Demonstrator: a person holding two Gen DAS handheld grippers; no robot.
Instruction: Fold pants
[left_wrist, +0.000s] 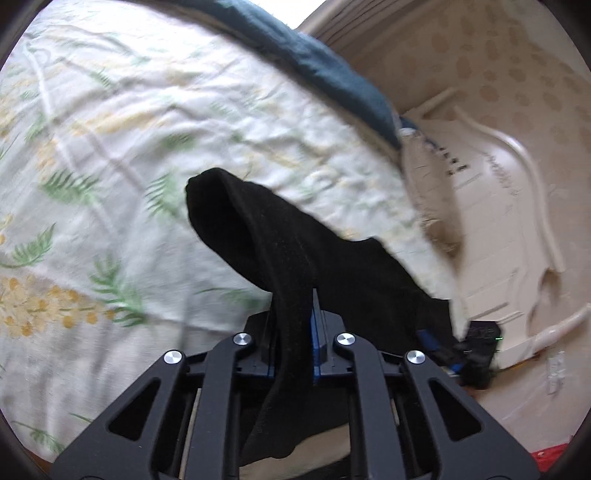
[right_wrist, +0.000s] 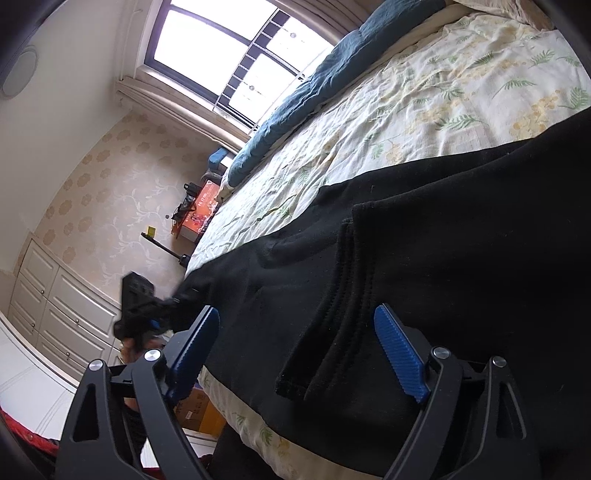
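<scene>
Black pants (right_wrist: 424, 258) spread across the near edge of the bed (right_wrist: 424, 92), over the floral sheet, part of the cloth hanging off the mattress side. Left gripper (left_wrist: 291, 332) is clenched on a bunched fold of the pants (left_wrist: 280, 236), lifted clear of the sheet (left_wrist: 110, 147); the cloth drapes over and down between its fingers, and the frame is smeared, so it looks mid-swing. Right gripper (right_wrist: 310, 354) is released, jaws spread wide, blue pads (right_wrist: 402, 354) straddling a stitched hem or waistband edge of the pants, not pinching anything; can't tell if the pads touch the fabric. In the right wrist view the left gripper (right_wrist: 136, 314) shows at the far end of the garment, off the bed corner. Blue quilt (right_wrist: 314, 81) rolled along the far side of the bed, window (right_wrist: 229, 48) behind, white drawers (right_wrist: 55, 306) along the wall. Likely step: carrying one end over to make a fold. Risks as I judge them: only one end is gripped, so the free end could drag and bunch, giving a crooked fold; the overhanging part could pull the whole garment off the mattress if the left tugs hard; the bunched hold is thick and may slip out; the right, closing where it sits, could catch just one layer or the sheet too.
</scene>
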